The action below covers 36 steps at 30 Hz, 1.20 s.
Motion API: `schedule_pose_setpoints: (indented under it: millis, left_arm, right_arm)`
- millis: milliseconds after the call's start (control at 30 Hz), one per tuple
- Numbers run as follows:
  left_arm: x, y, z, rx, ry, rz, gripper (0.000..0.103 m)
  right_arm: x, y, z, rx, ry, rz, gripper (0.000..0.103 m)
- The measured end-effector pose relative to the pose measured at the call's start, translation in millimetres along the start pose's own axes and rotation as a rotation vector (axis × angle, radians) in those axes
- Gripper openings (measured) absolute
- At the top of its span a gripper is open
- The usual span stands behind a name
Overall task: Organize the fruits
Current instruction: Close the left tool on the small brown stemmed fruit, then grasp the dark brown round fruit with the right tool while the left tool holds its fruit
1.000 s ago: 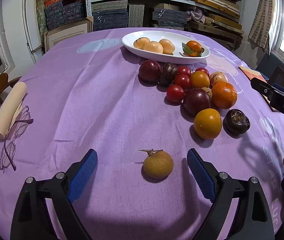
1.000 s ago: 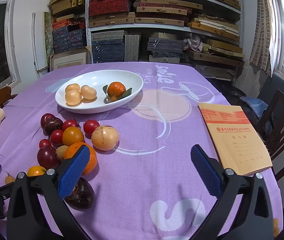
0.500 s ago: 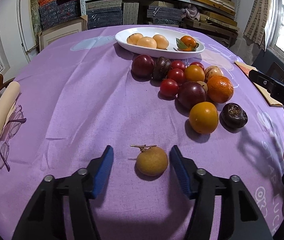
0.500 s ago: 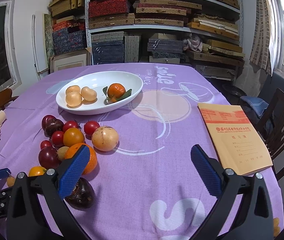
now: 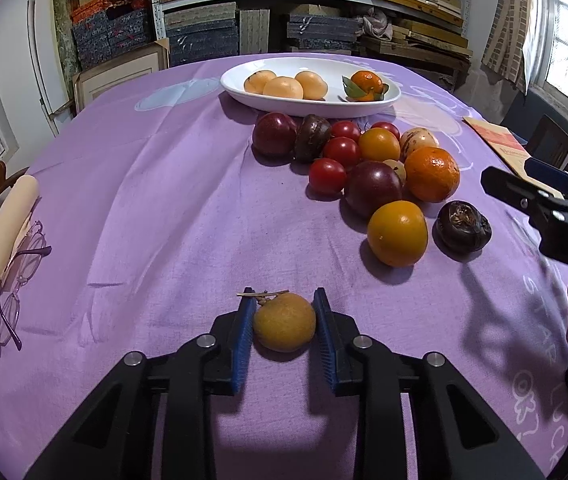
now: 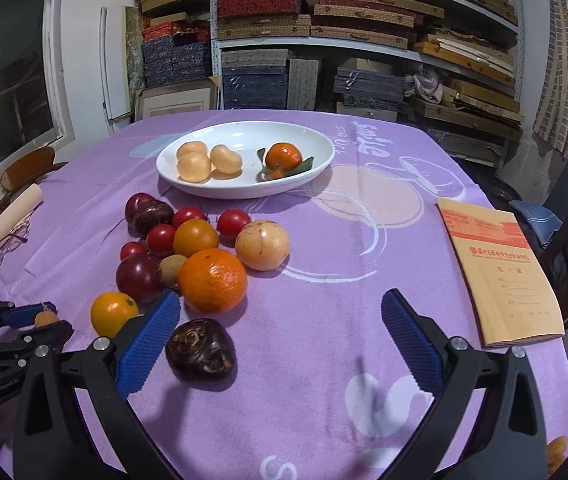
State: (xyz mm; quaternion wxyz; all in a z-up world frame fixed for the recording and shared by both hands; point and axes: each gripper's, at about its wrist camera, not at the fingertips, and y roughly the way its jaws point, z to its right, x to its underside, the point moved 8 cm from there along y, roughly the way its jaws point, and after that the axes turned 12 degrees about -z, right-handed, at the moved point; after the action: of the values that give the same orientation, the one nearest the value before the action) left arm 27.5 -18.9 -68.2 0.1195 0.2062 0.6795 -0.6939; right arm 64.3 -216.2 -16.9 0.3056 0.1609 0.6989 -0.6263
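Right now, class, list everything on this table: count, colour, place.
plate: 1, white, far centre
peach fruits: 3, pale, on plate
tangerine: 1, orange, on plate
tomatoes: 4, red, cluster
plums: 2, dark red, cluster
wrinkled fruits: 2, dark, cluster
orange fruits: 3, cluster
tan fruits: 2, pale, cluster
glasses: 1, purple, left edge
roll: 1, cream, left edge
notebook: 1, yellow, right
left gripper: shut on russet fruit
right gripper: open

A tabletop (image 5: 156, 200) draped in purple cloth fills the frame. At the far left lie folded eyeglasses (image 5: 16, 280) touching a pale rolled cylinder (image 5: 6, 232). At right lies an orange notebook (image 6: 499, 272). Shelves (image 6: 363, 20) stacked with boxes line the top background.
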Motion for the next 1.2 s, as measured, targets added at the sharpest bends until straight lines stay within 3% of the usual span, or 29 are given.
schedule_pose_setpoints:
  millis: [300, 333, 400, 633, 733, 1000, 1200]
  left_arm:
    - [-3, -3, -18, -0.004, -0.065, 0.016, 0.030]
    - [-4, -4, -21, -0.005, -0.075, 0.019, 0.030]
    - [-4, -4, -27, -0.015, -0.087, 0.023, 0.030]
    - [-3, -5, -26, -0.015, -0.078, 0.025, 0.030]
    - [-3, -3, -27, -0.012, -0.079, 0.019, 0.030]
    - [-8, 0, -28, -0.004, -0.068, 0.002, 0.030]
    - [-43, -7, -28, -0.040, -0.014, 0.041, 0.030]
  right_arm:
    - [10, 2, -25, -0.031, -0.062, -0.036, 0.096]
    - [11, 3, -27, -0.036, -0.065, -0.042, 0.093]
    - [13, 7, -31, -0.056, -0.074, -0.063, 0.074]
    - [17, 17, -38, -0.083, -0.092, -0.122, 0.069]
    - [20, 23, -43, -0.097, -0.110, -0.166, 0.051]
    - [25, 27, -49, -0.096, -0.129, -0.192, 0.046]
    - [20, 24, -41, -0.119, -0.100, -0.184, 0.046]
